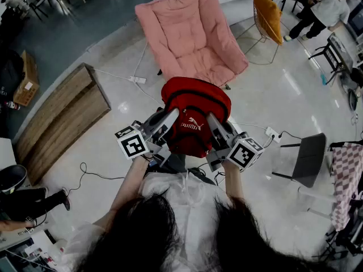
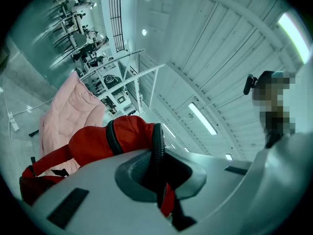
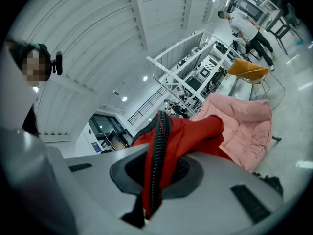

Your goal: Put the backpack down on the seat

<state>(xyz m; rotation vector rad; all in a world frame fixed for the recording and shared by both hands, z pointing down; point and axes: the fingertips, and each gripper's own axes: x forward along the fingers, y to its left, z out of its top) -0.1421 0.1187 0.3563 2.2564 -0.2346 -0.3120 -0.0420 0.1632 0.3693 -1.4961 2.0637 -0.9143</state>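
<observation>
we hold the backpack [image 1: 195, 118] before the pink chair [image 1: 190, 35]
left gripper [image 1: 167, 120] and right gripper [image 1: 215, 124] clamp its zipper edges; we lower it level onto the chair

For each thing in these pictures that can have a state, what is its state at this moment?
backpack: held up in the air between both grippers, not yet on the seat.
left gripper: shut on the backpack's zipped edge.
right gripper: shut on the backpack's zipped edge.
pink chair: unfolded, standing, nothing on it.
</observation>
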